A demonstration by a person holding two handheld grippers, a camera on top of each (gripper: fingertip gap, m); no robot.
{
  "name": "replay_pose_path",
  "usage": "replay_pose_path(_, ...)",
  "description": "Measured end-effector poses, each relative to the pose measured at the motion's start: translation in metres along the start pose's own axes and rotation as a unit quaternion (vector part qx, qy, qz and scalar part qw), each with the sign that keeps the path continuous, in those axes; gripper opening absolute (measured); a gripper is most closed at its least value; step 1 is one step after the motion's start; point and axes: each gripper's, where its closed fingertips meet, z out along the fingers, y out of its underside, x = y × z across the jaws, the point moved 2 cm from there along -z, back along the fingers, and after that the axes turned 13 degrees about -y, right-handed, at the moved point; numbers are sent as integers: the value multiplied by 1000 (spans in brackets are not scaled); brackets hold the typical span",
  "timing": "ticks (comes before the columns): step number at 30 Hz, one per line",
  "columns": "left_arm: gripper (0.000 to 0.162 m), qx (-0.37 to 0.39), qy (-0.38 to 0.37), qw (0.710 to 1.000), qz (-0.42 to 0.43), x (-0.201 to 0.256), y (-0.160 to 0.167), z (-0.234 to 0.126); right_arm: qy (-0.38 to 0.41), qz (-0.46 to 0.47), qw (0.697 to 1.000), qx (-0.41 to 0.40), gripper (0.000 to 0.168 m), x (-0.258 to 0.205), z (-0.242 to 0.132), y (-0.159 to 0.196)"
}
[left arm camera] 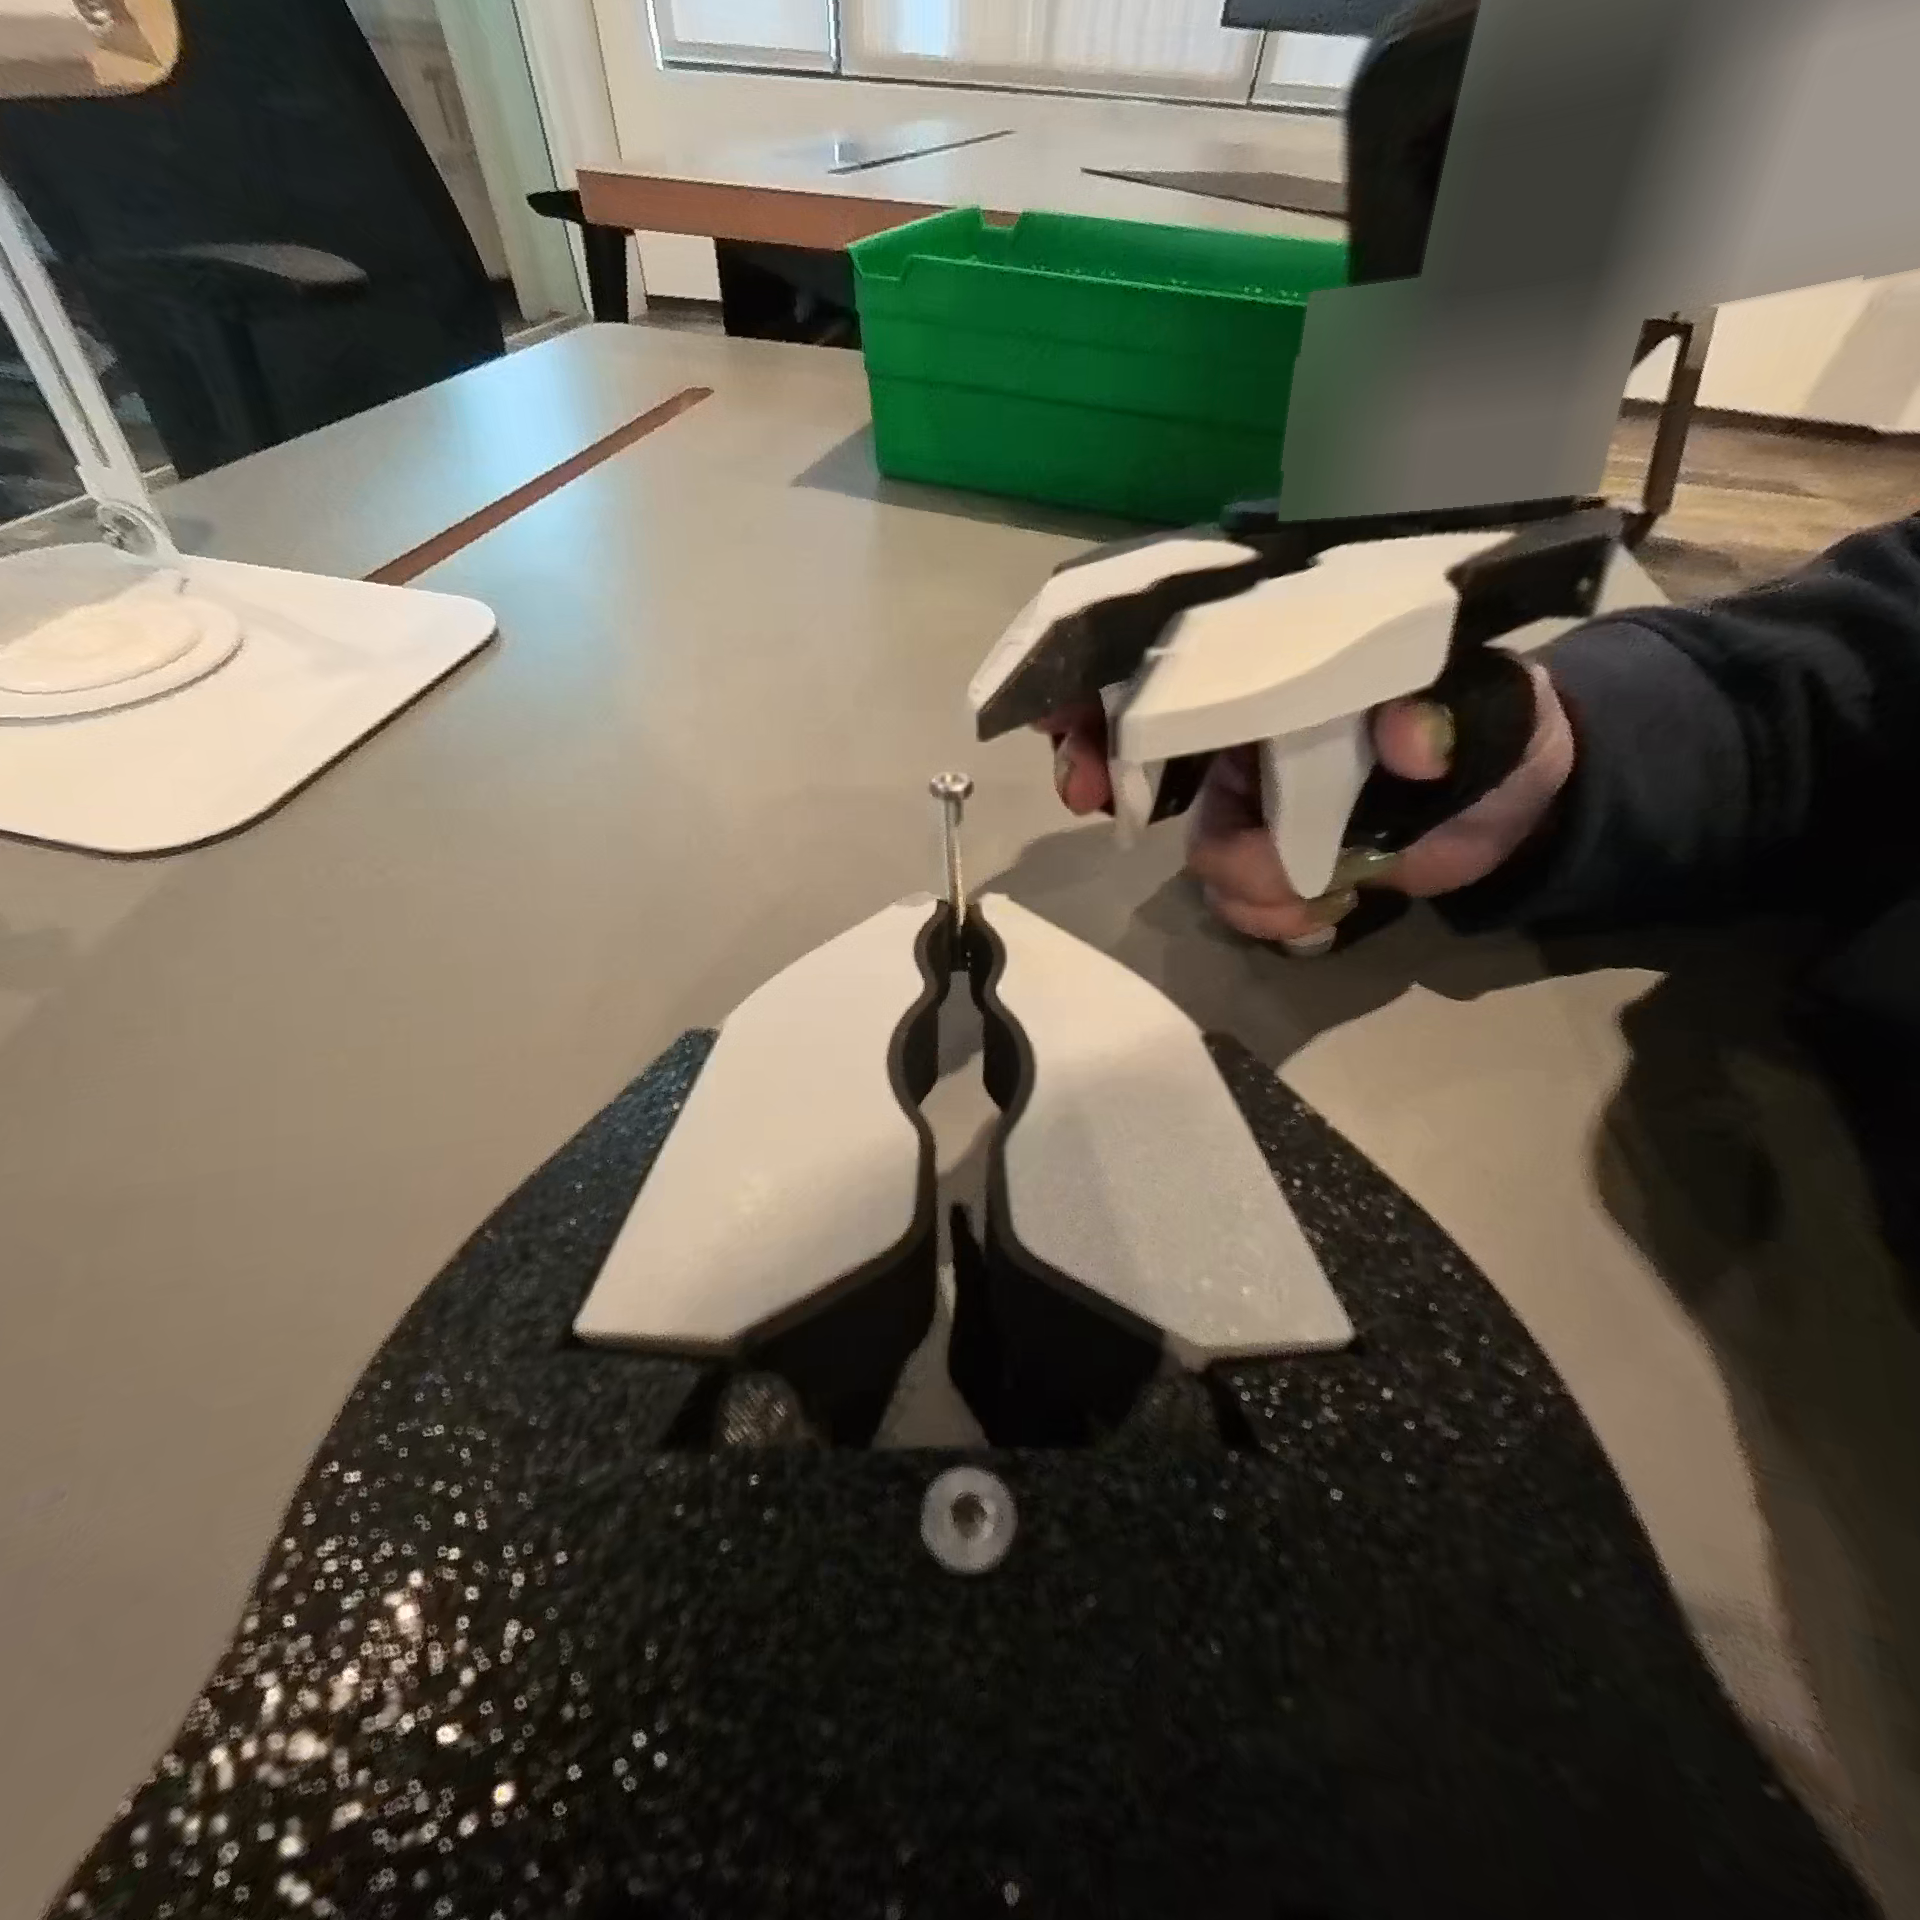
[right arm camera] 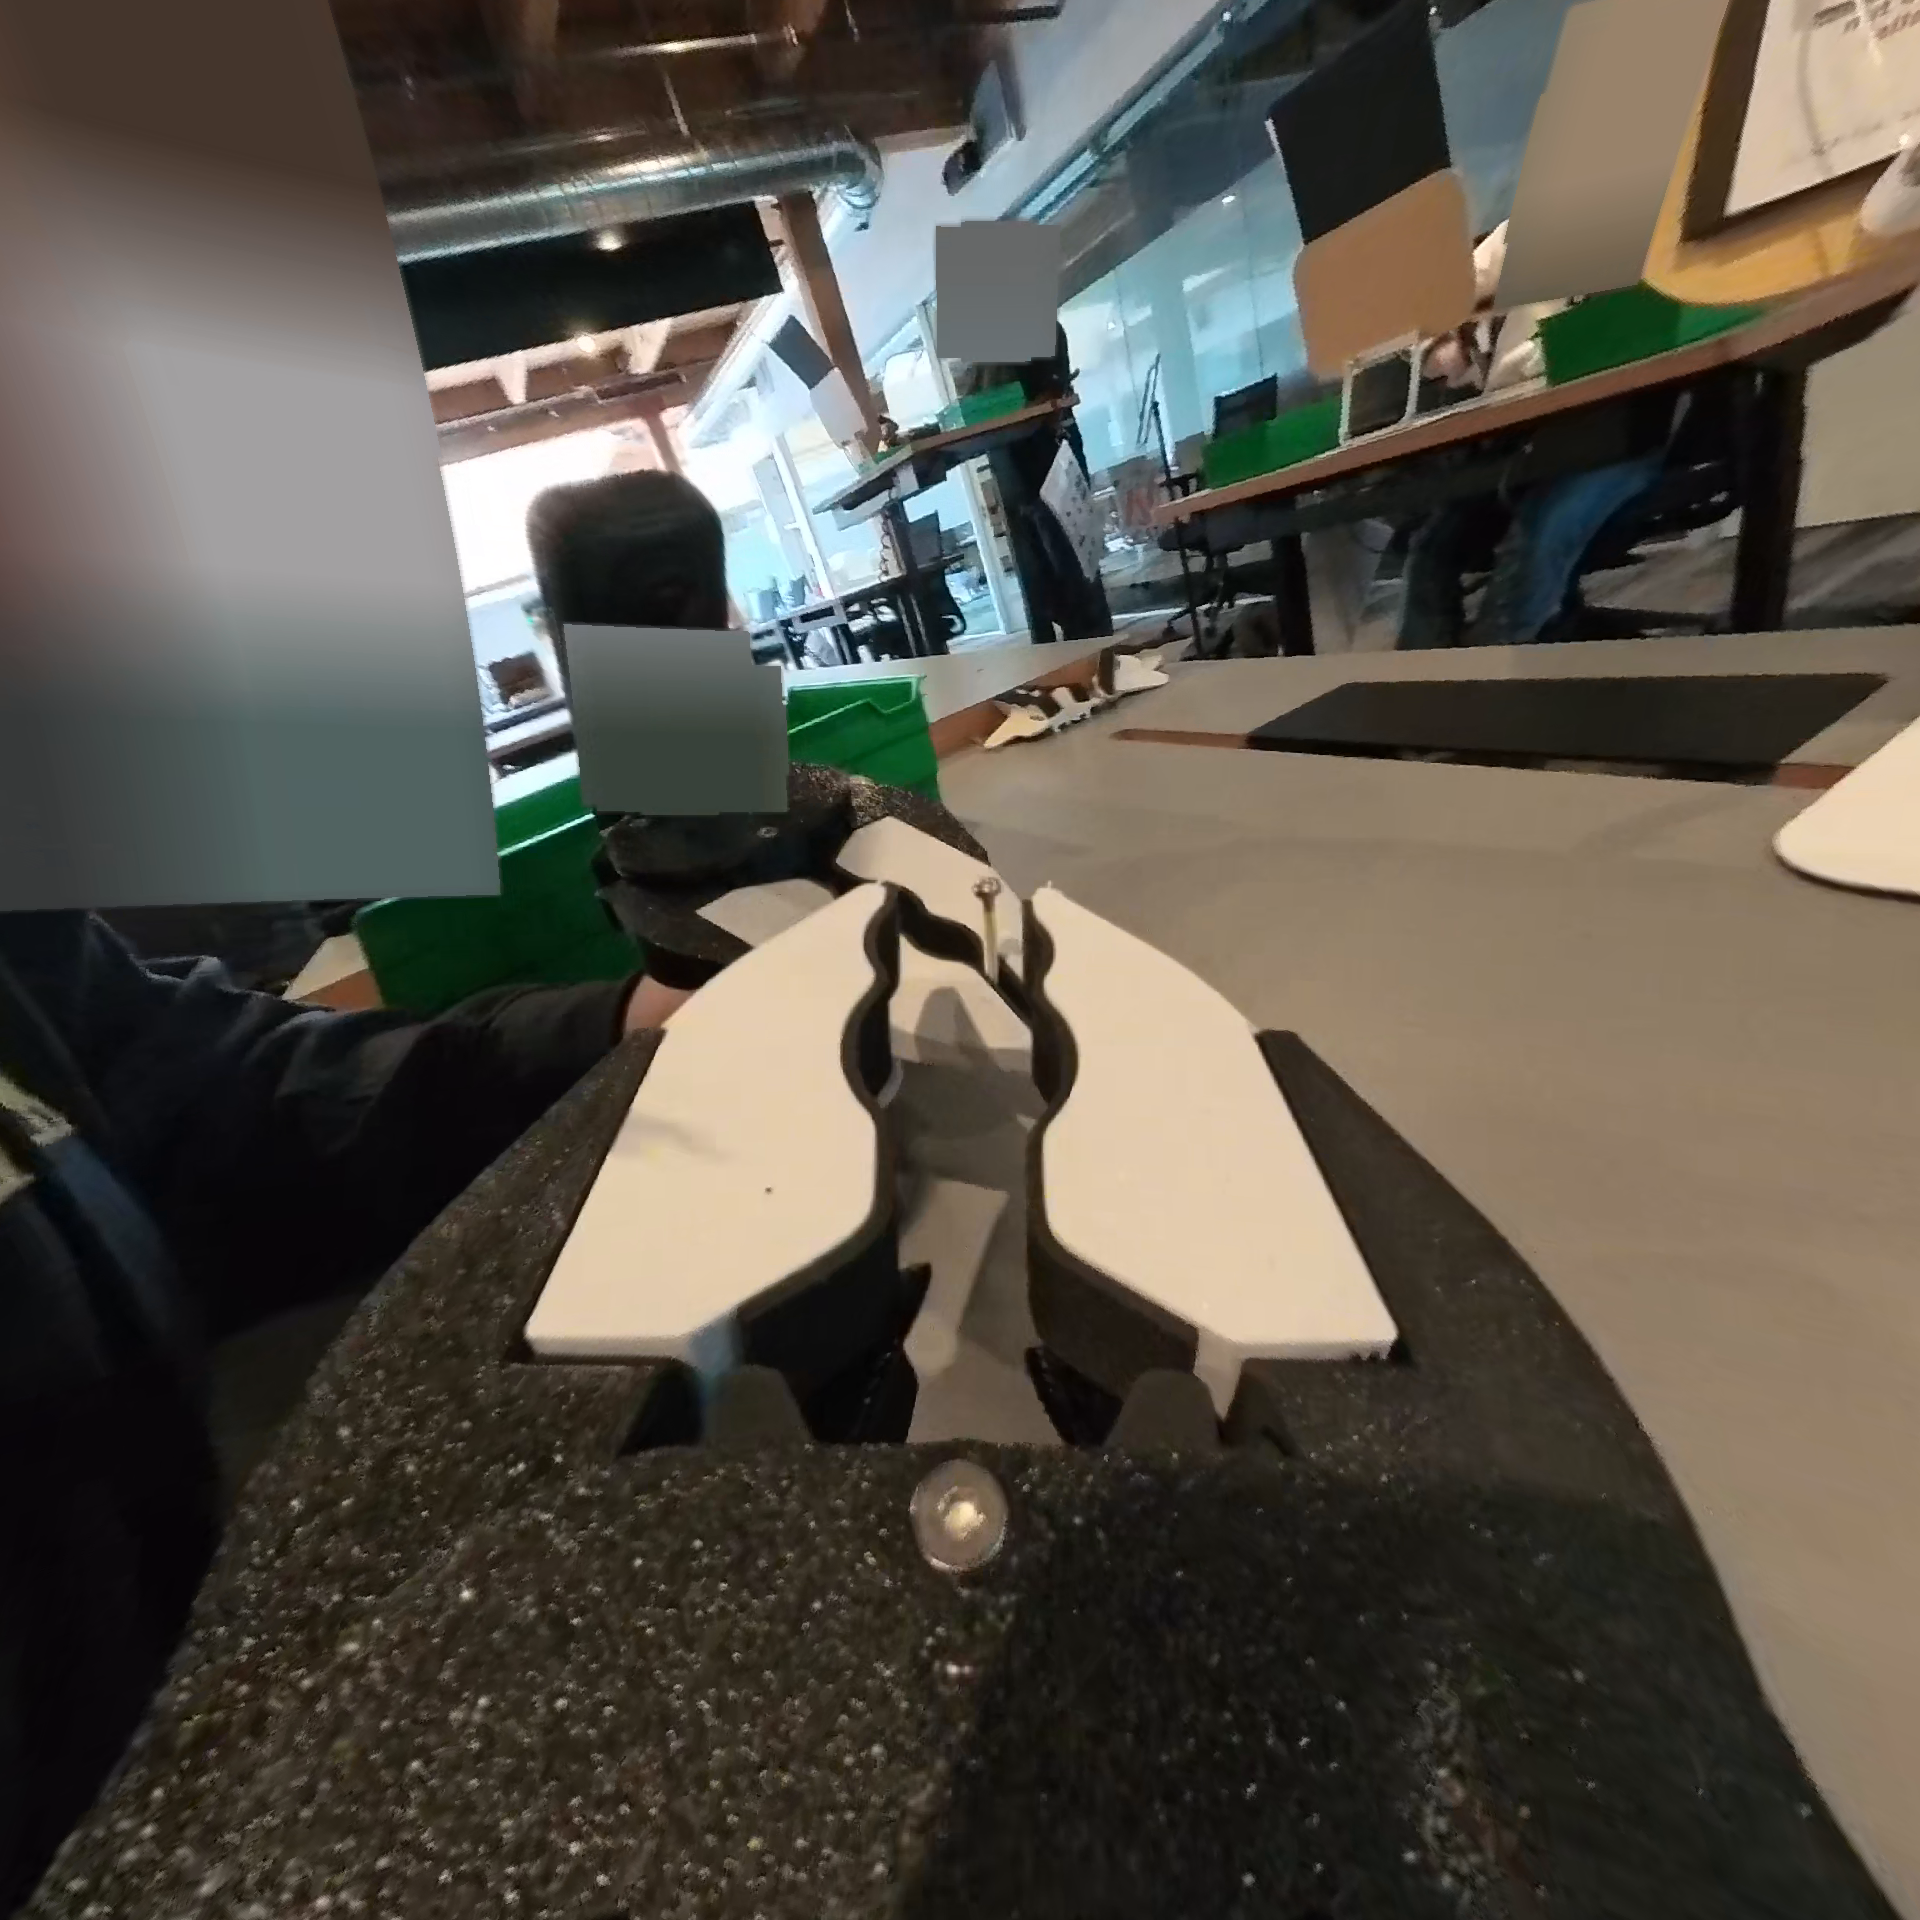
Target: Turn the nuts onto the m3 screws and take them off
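Note:
My left gripper [left arm camera: 961, 920] is shut on the lower end of a thin silver m3 screw [left arm camera: 954, 842], which stands upright with its head on top. My right gripper [right arm camera: 961, 899] is open and empty. In its view the screw [right arm camera: 989, 930] shows through the gap between the tips, close to the right finger. In the left wrist view the right gripper [left arm camera: 1055, 738], held by a hand in a dark sleeve, hovers a little right of and above the screw head, not touching it. I cannot make out any nut in either view.
The grey table [left arm camera: 520, 935] holds a green bin [left arm camera: 1081, 384] at the back, also in the right wrist view [right arm camera: 852, 727], and a white stand base [left arm camera: 208, 675] at the left. A black mat [right arm camera: 1558, 717] lies farther off. Other desks and people are in the background. Only a small space, under 4 cm, lies between the two pairs of fingers.

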Motion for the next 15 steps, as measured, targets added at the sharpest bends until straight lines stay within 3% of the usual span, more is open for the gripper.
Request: replay_pose_path(15,2,-30,23,999,3,5,6,3,18,20,999,-26,12,5,8,8)
